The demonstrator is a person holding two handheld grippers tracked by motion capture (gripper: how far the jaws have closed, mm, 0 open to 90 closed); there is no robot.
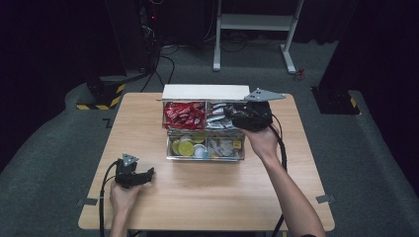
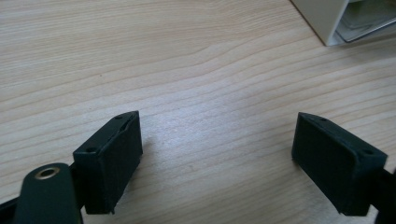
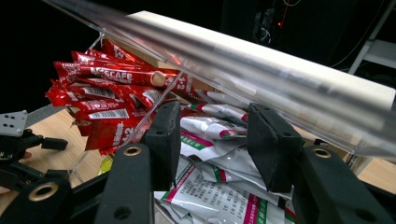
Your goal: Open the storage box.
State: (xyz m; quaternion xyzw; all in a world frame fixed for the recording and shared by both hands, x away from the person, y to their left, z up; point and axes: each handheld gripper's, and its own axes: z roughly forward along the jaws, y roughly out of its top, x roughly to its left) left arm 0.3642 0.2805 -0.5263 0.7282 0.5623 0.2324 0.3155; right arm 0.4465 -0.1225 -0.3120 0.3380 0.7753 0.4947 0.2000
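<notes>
Two grippers (image 1: 148, 174) (image 3: 212, 135); one four-compartment box (image 1: 205, 158)

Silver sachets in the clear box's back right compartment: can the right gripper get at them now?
Probably yes: the right gripper hangs open directly over the silver sachets, and the clear lid is raised behind it.

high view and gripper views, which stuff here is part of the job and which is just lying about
In the job:
- right gripper, jaws open over the silver sachets
- clear box with its four compartments

Just lying about:
- left gripper, open, resting on the table
- red coffee sticks
- round yellow pods
- white stand on the floor behind
</notes>
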